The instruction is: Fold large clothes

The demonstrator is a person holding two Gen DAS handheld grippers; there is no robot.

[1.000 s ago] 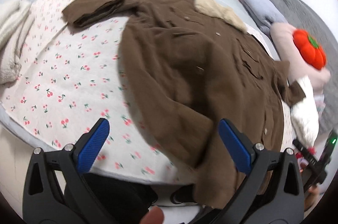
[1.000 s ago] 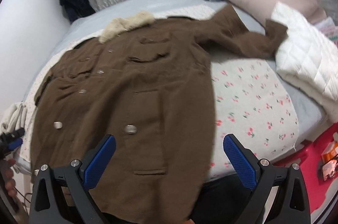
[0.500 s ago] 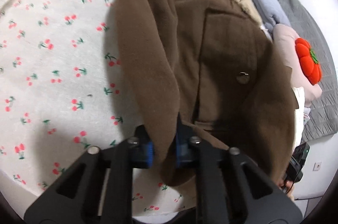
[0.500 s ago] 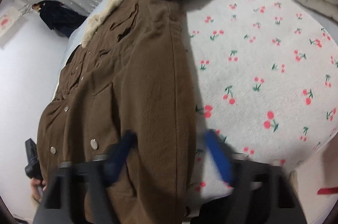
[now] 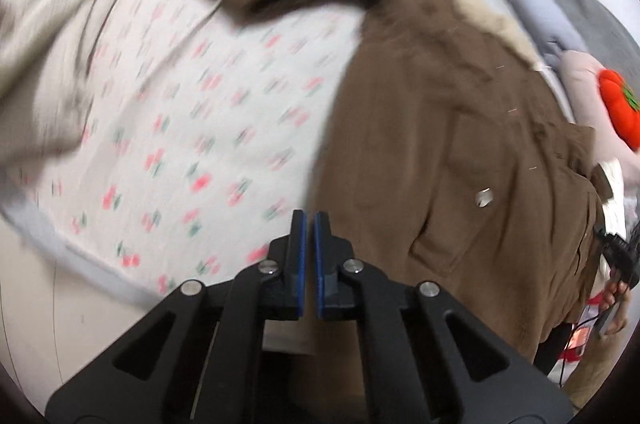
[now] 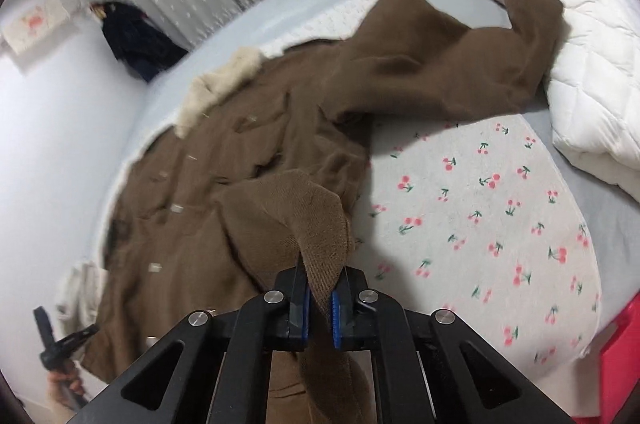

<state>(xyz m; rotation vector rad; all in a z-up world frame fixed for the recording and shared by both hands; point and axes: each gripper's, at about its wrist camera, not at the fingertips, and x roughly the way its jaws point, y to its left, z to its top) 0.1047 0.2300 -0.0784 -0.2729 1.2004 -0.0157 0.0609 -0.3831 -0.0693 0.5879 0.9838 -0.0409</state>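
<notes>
- You have no readable text, label, brand, number or sign in either wrist view.
- The sheet (image 6: pixel 500 224) on the bed carries only a cherry print — no lettering.
- The pale hanging on the wall (image 6: pixel 34 24) in your right wrist view shows a reddish motif — too blurred to read as any word.
- The brown coat (image 5: pixel 440 144) shows buttons only; no tag or brand mark can be made out.

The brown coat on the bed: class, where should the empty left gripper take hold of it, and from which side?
Grip the brown coat at its near side edge by the hem, coming from the cherry-print sheet side. That edge lies free beside bare sheet, so the left gripper fingers can straddle it, mirroring the right gripper pinching the opposite edge.
</notes>
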